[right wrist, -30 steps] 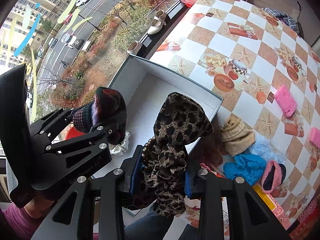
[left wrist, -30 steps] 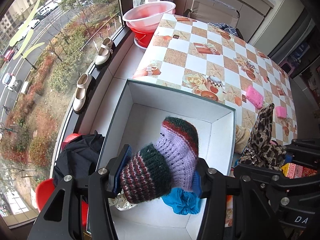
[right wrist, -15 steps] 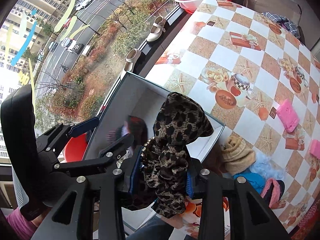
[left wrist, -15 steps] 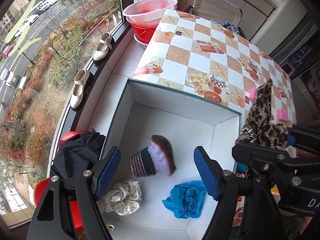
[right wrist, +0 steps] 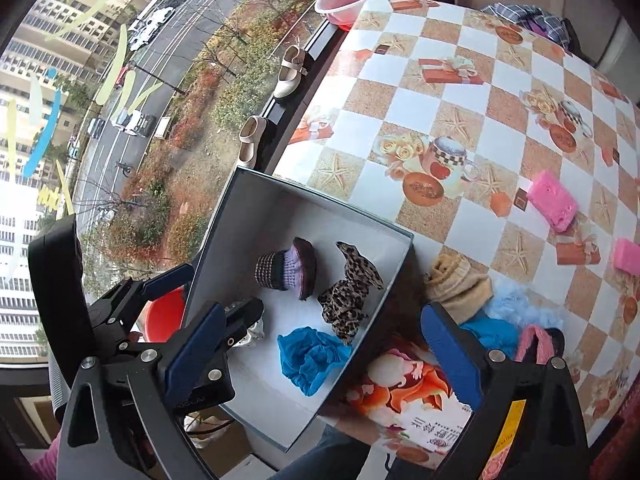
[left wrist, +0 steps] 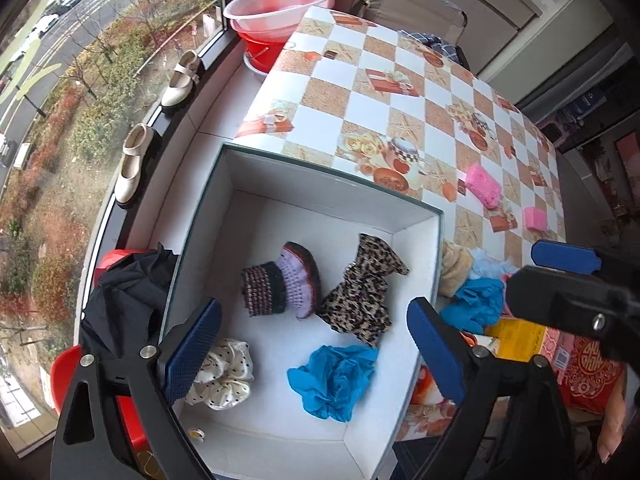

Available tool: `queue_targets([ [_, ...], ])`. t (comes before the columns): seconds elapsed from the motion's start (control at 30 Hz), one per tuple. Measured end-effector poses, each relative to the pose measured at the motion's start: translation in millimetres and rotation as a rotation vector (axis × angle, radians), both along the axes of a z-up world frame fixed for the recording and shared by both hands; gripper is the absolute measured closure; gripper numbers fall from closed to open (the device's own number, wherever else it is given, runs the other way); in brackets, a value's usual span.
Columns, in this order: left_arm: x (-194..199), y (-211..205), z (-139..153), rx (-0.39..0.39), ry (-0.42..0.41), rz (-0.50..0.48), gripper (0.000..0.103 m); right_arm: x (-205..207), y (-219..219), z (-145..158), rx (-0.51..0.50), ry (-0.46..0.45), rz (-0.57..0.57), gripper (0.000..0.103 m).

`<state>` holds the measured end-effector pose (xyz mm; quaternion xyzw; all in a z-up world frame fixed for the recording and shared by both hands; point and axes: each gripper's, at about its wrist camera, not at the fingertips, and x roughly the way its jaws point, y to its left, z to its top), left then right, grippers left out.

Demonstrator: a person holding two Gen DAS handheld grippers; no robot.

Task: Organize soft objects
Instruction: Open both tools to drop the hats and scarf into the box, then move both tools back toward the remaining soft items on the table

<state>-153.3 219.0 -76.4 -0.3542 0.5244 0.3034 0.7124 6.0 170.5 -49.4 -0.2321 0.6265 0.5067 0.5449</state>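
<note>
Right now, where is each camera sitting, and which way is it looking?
Left wrist: sits on the left gripper, looking steeply down into the white box; its own open blue fingers show, the right gripper at the right edge.
Right wrist: sits on the right gripper, looking down at the box's near corner and checked table; the left gripper and a pink sleeve show.
Both share the knitted sock, leopard cloth, blue cloth.
</note>
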Motion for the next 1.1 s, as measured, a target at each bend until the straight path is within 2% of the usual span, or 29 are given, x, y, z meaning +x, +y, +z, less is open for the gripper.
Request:
queue_targets([
  [0.3, 53, -55, 19, 0.023, -0.002, -0.206, 0.008, 68, -85, 34, 0.008, 0.094, -0.232, 0.004],
  [0.37, 68, -65, 19, 0.038, 0.015, -0.247, 0.008, 87, -102, 41, 0.001, 0.079, -0.264, 0.004],
  [0.47, 93, -80, 12, 0.058, 0.061, -0.313, 0.008, 117, -127, 41, -0.042, 0.011, -0.295, 0.001],
  [0.57, 123, -95, 0, 0.076, 0.113, -0.391, 0.008, 147, -145, 22, -0.114, -0.036, -0.318, 0.001],
  [0.67, 154, -110, -16, 0.110, 0.188, -0.476, 0.008, 170, -155, -13, -0.193, -0.023, -0.314, 0.001],
  [0.77, 181, -116, -39, 0.128, 0.262, -0.540, 0.008, 182, -155, -53, -0.277, 0.000, -0.259, 0.001],
  [1.0, 218, -113, -86, 0.105, 0.432, -0.623, 0.008, 183, -136, -133, -0.350, 0.206, -0.168, 0.001],
  [1.1, 229, -113, -106, 0.088, 0.504, -0.648, 0.008, 175, -125, -160, -0.400, 0.241, -0.084, 0.001],
])
